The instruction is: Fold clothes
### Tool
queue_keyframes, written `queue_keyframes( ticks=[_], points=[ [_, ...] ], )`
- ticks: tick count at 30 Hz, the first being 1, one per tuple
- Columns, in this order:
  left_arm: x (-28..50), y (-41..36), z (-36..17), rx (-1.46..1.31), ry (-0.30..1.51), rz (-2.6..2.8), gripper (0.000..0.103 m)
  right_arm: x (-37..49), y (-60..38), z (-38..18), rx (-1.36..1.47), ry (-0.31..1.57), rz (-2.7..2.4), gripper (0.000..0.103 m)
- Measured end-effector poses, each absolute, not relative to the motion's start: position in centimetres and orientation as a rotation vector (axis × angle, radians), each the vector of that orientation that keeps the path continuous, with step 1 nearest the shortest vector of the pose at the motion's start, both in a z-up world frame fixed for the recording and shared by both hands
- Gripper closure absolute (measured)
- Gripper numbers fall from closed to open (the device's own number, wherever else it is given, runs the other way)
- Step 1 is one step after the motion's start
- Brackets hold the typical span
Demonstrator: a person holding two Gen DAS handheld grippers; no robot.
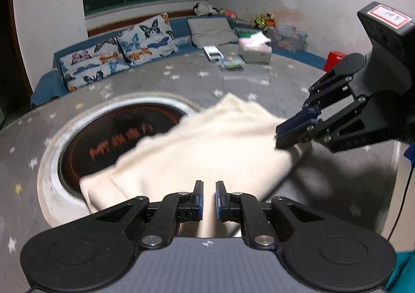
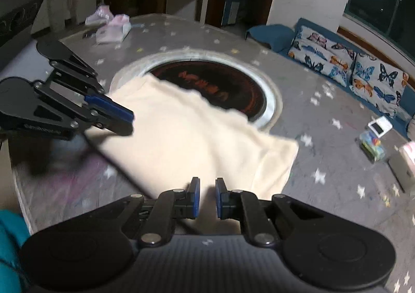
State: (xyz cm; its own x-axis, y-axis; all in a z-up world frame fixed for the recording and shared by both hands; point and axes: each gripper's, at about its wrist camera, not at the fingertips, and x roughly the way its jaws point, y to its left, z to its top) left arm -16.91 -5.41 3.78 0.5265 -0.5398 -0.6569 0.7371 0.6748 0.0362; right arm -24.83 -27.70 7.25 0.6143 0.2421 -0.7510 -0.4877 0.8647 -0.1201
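Note:
A cream-coloured folded garment lies on the grey star-patterned round table, partly over the round cooktop recess; it also shows in the right wrist view. My left gripper is over the garment's near edge, its jaws a small gap apart with cloth seen between them. My right gripper stands the same way at the garment's near edge. Each gripper shows in the other's view: the right gripper at the cloth's right corner, the left gripper at its left edge.
A round cooktop with a metal rim sits in the table's middle. Tissue boxes, a phone box and a coloured packet lie at the far side. A blue bench with butterfly cushions runs behind the table.

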Motion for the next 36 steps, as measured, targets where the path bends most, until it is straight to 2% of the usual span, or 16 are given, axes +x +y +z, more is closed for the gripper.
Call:
queue_keyframes(
  ticks=[3, 21, 24, 36],
  points=[
    [-17.3, -4.6, 2.6, 0.337, 0.654, -0.751, 0.091, -25.2, -28.2, 6.5, -0.312, 0.803, 0.421, 0.092],
    [-14.5, 0.7, 4.3, 0.075, 0.691, -0.64, 0.09, -25.1, -28.0, 8.2, -0.325, 0.788, 0.419, 0.092],
    [-13.2, 0.6, 3.0, 0.089, 0.742, -0.604, 0.089, -24.3, -28.0, 7.4, -0.312, 0.804, 0.417, 0.092],
    [-13.1, 1.0, 2.7, 0.144, 0.705, -0.598, 0.085, -22.9, -28.8, 6.8, -0.285, 0.82, 0.401, 0.091]
  ],
)
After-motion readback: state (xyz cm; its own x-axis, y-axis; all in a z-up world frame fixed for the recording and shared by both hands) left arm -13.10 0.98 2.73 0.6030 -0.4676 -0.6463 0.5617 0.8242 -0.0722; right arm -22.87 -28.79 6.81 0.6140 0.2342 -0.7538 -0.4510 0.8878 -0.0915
